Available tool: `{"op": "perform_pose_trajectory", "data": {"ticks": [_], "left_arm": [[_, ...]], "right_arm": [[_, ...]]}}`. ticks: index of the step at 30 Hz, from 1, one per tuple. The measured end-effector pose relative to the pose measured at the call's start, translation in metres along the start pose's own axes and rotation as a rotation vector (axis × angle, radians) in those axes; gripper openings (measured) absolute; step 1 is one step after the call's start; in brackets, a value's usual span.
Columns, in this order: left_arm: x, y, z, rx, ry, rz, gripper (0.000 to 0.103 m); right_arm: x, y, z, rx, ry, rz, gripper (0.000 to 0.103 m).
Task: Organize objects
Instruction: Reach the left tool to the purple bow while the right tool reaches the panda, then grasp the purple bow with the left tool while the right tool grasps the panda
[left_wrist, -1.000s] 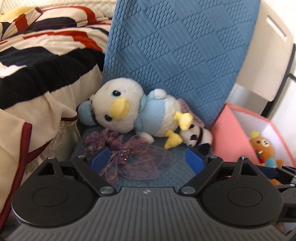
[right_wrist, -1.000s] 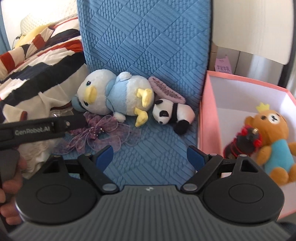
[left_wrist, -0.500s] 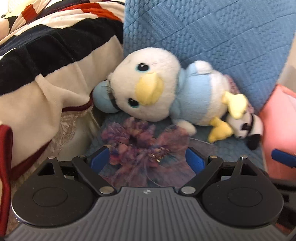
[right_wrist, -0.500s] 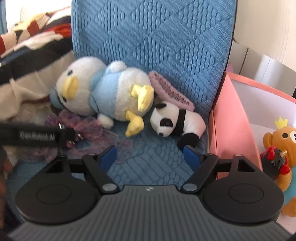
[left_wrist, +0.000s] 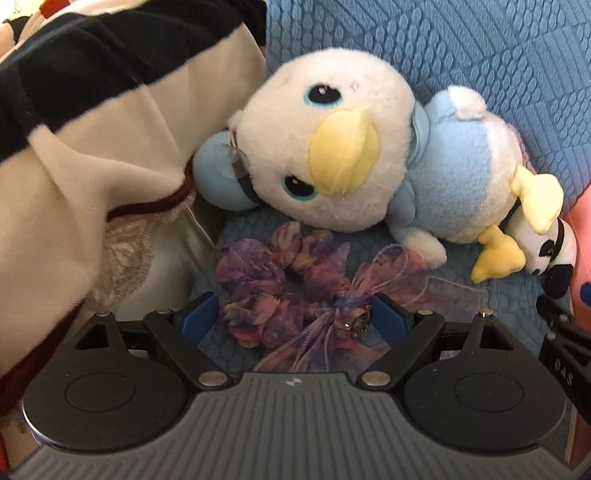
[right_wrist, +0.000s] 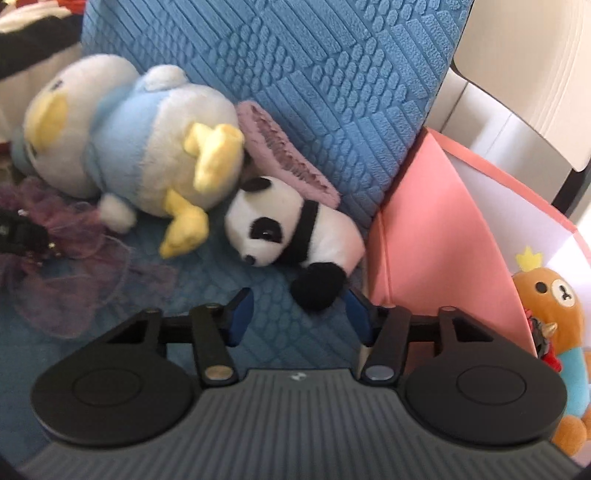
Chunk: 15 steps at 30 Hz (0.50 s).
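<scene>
A purple scrunchie with a sheer ribbon bow (left_wrist: 291, 291) lies on the blue seat cushion (left_wrist: 502, 306). My left gripper (left_wrist: 295, 321) is open with its blue pads on either side of the scrunchie. A white and blue plush duck (left_wrist: 354, 147) lies just behind it and also shows in the right wrist view (right_wrist: 122, 136). A small plush panda (right_wrist: 291, 229) lies on the cushion beside the duck. My right gripper (right_wrist: 299, 317) is open, with the panda's black foot (right_wrist: 317, 288) between its tips. A pink comb (right_wrist: 284, 162) leans behind the panda.
A pink box (right_wrist: 436, 236) stands to the right of the cushion, with an orange plush bear (right_wrist: 557, 332) and a red and black toy (right_wrist: 543, 332) inside. A striped blanket (left_wrist: 92, 110) hangs at the left. The blue backrest (right_wrist: 314, 66) rises behind the toys.
Both grippers have moved forward and down. The left now straddles the scrunchie. The right has narrowed somewhat and reached the panda's foot.
</scene>
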<state>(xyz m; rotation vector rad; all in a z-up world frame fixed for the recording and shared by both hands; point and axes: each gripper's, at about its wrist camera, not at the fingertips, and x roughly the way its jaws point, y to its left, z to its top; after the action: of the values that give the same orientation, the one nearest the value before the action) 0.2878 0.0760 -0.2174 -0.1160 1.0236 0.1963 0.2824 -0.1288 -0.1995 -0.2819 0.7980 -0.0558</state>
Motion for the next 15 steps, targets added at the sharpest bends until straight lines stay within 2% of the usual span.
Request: {"op": "perform_pose_trajectory", "data": {"ticks": [5, 7, 9, 12, 15], "left_arm": [[0.003, 0.004, 0.0, -0.031, 0.006, -0.02, 0.089], [0.003, 0.006, 0.0, -0.043, 0.002, -0.03, 0.087], [0.002, 0.007, 0.0, -0.057, -0.002, -0.034, 0.086], [-0.001, 0.007, 0.0, -0.064, -0.013, -0.04, 0.08], [-0.006, 0.006, 0.0, -0.056, -0.031, -0.047, 0.068]], "right_arm": [[0.012, 0.003, 0.005, -0.021, -0.007, -0.043, 0.053], [0.017, 0.004, 0.006, -0.027, -0.004, -0.054, 0.05], [0.024, 0.004, 0.006, -0.03, 0.005, -0.077, 0.041], [0.032, 0.001, 0.006, -0.015, 0.015, -0.092, 0.037], [0.031, -0.001, 0.008, 0.007, 0.012, -0.094, 0.034]]}}
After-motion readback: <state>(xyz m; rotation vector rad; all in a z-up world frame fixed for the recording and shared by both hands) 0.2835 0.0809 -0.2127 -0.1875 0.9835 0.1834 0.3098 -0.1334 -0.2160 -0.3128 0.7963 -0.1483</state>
